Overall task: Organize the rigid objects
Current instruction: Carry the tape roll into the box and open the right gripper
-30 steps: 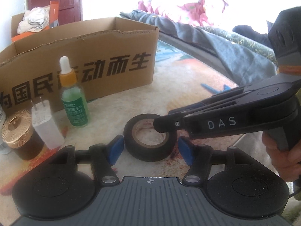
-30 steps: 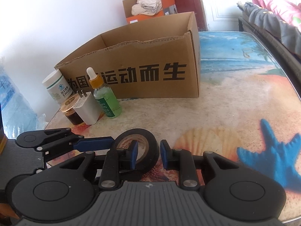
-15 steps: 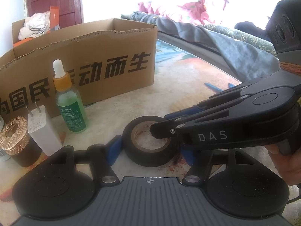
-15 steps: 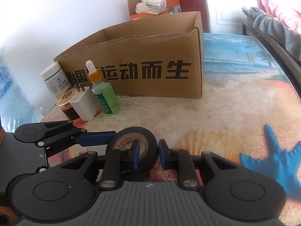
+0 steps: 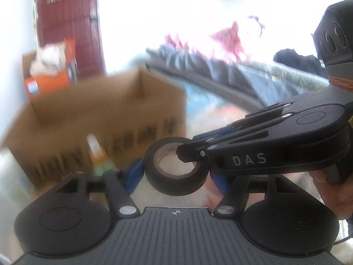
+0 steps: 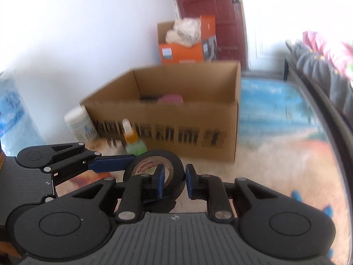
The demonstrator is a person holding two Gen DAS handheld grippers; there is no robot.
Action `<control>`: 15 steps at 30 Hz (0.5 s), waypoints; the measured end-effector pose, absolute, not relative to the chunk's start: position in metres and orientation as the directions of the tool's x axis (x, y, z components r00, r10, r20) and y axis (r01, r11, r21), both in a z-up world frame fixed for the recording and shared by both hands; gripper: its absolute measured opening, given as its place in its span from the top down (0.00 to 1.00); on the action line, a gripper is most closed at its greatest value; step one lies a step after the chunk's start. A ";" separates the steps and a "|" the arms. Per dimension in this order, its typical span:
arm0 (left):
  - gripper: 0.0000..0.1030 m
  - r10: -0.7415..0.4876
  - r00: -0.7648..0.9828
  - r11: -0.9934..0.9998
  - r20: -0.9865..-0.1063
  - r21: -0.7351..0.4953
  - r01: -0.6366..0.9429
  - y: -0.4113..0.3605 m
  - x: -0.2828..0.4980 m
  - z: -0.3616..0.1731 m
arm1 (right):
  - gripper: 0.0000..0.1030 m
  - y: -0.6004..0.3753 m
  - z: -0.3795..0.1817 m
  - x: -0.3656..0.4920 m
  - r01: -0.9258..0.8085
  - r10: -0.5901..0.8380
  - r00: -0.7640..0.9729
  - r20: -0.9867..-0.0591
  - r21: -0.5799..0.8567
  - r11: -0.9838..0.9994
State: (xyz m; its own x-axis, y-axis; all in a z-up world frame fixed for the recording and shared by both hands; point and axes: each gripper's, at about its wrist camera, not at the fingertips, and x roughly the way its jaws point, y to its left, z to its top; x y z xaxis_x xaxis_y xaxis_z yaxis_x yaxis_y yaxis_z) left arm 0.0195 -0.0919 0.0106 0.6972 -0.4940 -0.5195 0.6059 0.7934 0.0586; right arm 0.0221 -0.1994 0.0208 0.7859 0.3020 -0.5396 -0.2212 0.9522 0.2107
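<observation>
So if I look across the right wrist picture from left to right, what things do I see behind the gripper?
Big water bottle → white jar → dropper bottle with the orange neck → roll of black tape → cardboard box's right corner → beach-picture tabletop.

1. The cardboard box [image 6: 176, 119] stands open-topped ahead, nothing above its rim.
2. A dropper bottle [image 6: 132, 141] and a white jar [image 6: 80, 123] (both blurred) crowd the box's front left.
3. The table [image 6: 275, 165] right of the box lies bare.
4. The box's interior holds a pink item [image 6: 171, 99].
</observation>
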 end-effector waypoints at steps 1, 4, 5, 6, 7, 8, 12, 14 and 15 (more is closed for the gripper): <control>0.36 -0.491 0.716 0.797 -0.497 0.076 0.599 -0.091 0.022 0.020 | 0.79 -0.199 0.031 0.025 -0.227 0.302 0.802 -0.516 0.205 0.952; 0.36 -0.480 0.759 0.809 -0.441 0.112 0.577 -0.086 0.034 0.045 | 0.79 -0.194 0.057 0.037 -0.253 0.307 0.841 -0.446 0.177 0.951; 0.36 -0.477 0.769 0.814 -0.426 0.115 0.569 -0.084 0.040 0.054 | 0.79 -0.192 0.066 0.043 -0.263 0.310 0.850 -0.426 0.166 0.950; 0.36 -0.473 0.778 0.819 -0.413 0.120 0.562 -0.082 0.047 0.061 | 0.79 -0.190 0.074 0.049 -0.274 0.314 0.857 -0.408 0.154 0.949; 0.36 -0.465 0.788 0.824 -0.403 0.127 0.552 -0.081 0.053 0.069 | 0.79 -0.187 0.081 0.057 -0.289 0.321 0.862 -0.393 0.140 0.947; 0.36 -0.456 0.797 0.830 -0.397 0.133 0.541 -0.080 0.061 0.075 | 0.79 -0.185 0.088 0.066 -0.303 0.330 0.863 -0.382 0.130 0.944; 0.36 -0.405 0.811 0.850 -0.421 0.153 0.504 -0.075 0.100 0.089 | 0.79 -0.175 0.105 0.113 -0.360 0.377 0.838 -0.395 0.119 0.925; 0.36 -0.381 0.796 0.855 -0.470 0.148 0.497 -0.072 0.124 0.088 | 0.78 -0.171 0.105 0.144 -0.384 0.405 0.804 -0.436 0.141 0.912; 0.36 -0.370 0.780 0.859 -0.505 0.134 0.494 -0.070 0.136 0.086 | 0.78 -0.167 0.102 0.161 -0.394 0.419 0.781 -0.463 0.156 0.906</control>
